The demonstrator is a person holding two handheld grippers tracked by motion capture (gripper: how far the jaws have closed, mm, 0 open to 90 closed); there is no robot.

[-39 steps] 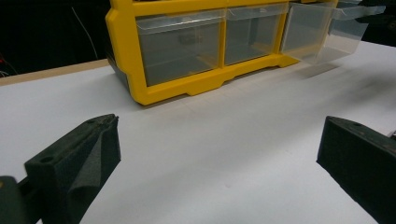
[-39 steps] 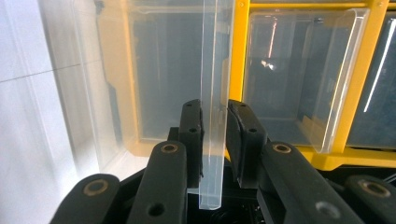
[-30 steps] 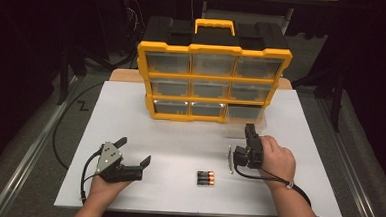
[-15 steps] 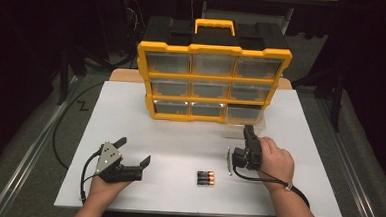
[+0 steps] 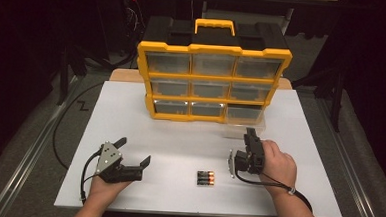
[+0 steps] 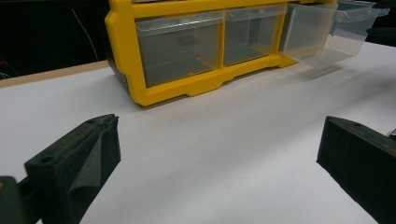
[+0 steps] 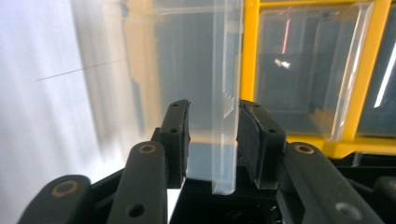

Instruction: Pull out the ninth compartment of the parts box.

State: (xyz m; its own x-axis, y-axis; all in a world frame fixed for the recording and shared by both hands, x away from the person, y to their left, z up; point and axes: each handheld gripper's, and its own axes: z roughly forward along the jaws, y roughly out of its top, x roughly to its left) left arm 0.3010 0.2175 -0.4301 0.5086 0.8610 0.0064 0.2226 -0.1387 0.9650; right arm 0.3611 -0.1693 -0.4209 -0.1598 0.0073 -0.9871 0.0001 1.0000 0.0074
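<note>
Nine clear plastic drawers sit in three rows of three in the yellow-framed organiser box with a black top and yellow handle [image 5: 215,50], which stands at the far side of the white table [image 5: 179,138]. One of them, the bottom-right clear drawer [image 5: 244,122], is pulled out toward the near side and rests partly on the table.

The right gripper [image 5: 251,134] points at that drawer. In the right gripper view the drawer's upright front lip [image 7: 227,116] stands between the two black pads, with a gap showing on the left side. The jaws have just been opening, so the claw is released around the lip, not clenched on it.

The left gripper [image 5: 134,151] rests at the near left of the table, its jaws spread wide and empty.

The step in hand looks like letting go of the opened drawer. To do it well, the right gripper should spread until both pads clear the lip. It should then back straight off toward the near edge, neither lifting nor twisting, so the light drawer neither tips nor slides back in.

Three orange-and-black cylindrical batteries [image 5: 205,178] lie side by side at the near middle, between the two grippers and well apart from the drawer. They probably go in next.
</note>
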